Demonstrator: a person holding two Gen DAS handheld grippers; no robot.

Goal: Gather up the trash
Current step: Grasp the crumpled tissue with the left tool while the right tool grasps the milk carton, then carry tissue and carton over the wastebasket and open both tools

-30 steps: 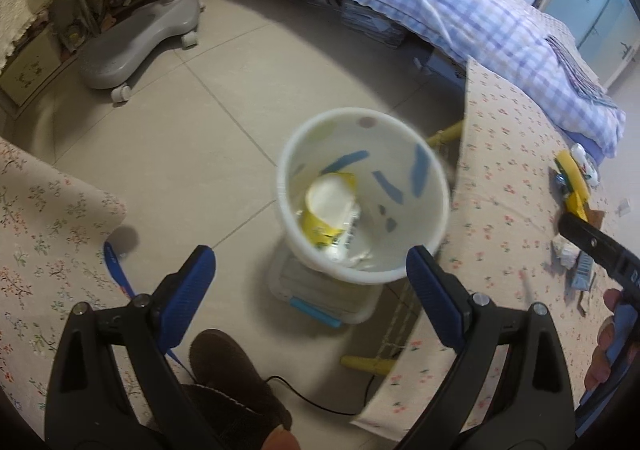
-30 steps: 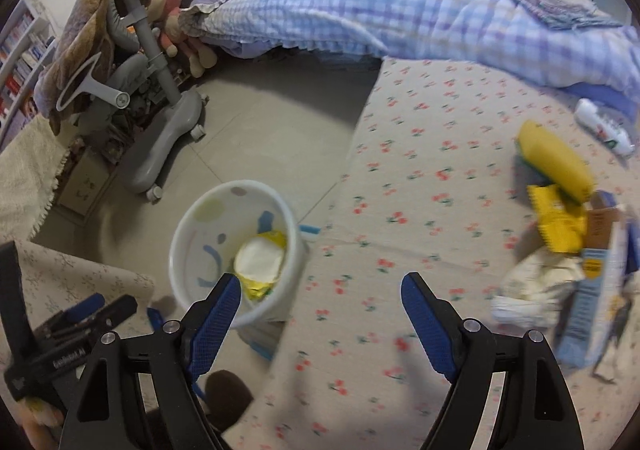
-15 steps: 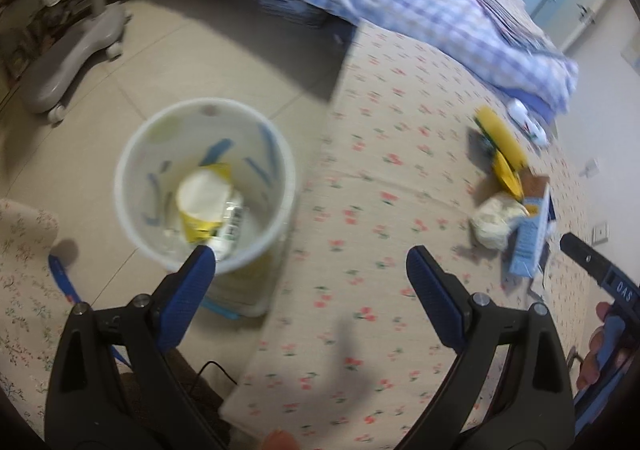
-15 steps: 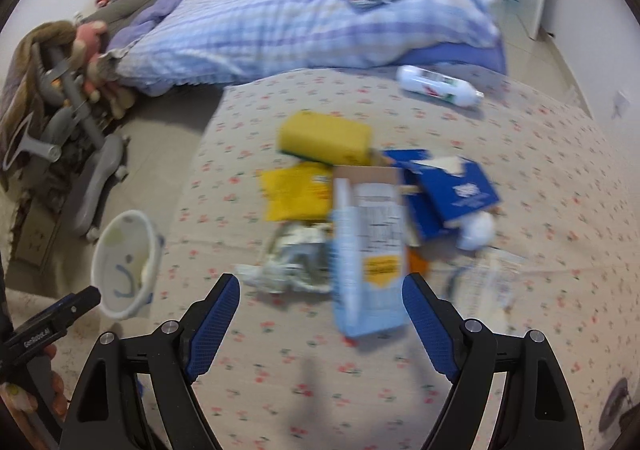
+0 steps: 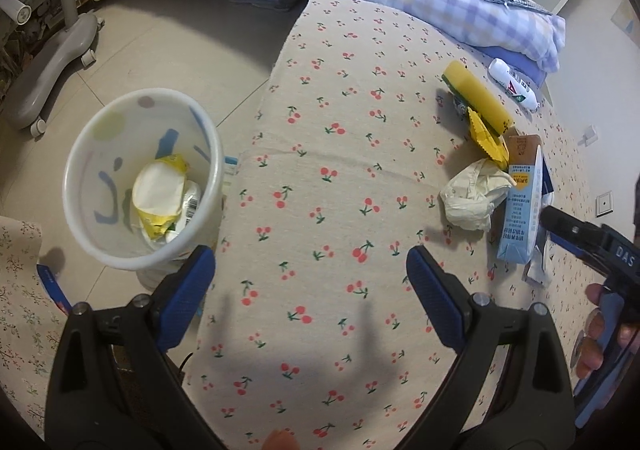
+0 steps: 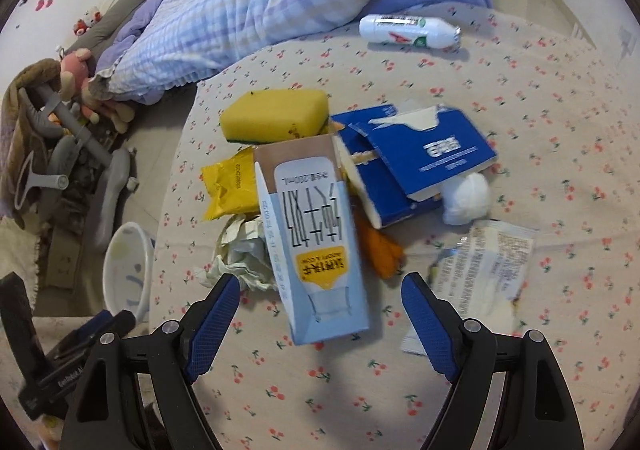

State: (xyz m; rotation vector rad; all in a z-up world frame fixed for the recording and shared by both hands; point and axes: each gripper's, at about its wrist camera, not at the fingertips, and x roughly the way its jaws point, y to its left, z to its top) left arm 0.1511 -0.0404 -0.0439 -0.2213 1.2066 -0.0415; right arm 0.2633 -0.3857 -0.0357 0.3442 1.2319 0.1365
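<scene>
From my left wrist view, my left fingers (image 5: 310, 270) stand wide apart with nothing between them, only the cherry-print surface (image 5: 320, 121) under the gap. The white bin (image 5: 142, 177) sits on the floor at about ten o'clock from them, just beside the surface's edge, with a yellow-and-white wrapper already lying inside. The heap of trash is well off at two o'clock: a crumpled paper (image 5: 474, 193), a light-blue milk carton (image 5: 520, 209) and a yellow sponge (image 5: 476, 97). My right hand (image 5: 604, 326) shows at the three o'clock edge, much nearer that heap than my left is.

From my right wrist view, my right fingers (image 6: 320, 306) are also spread wide and hold nothing. The milk carton (image 6: 316, 242) lies flat straight ahead at twelve o'clock, its long axis running along my line of sight, near end reaching in between the two fingers without touching either pad. The crumpled paper (image 6: 240, 254) pokes out at eleven o'clock beside the left finger; a clear wrapper (image 6: 484, 270) lies at one o'clock. Beyond are a yellow packet (image 6: 228, 185), the sponge (image 6: 276, 115), a torn blue box (image 6: 424, 153) and a white bottle (image 6: 408, 31). The bin (image 6: 128, 270) is at nine o'clock.

I judge the carton is the next pick and the right hand's job: both tools tip steeply down, and the carton's narrow width already sits across my gap.
</scene>
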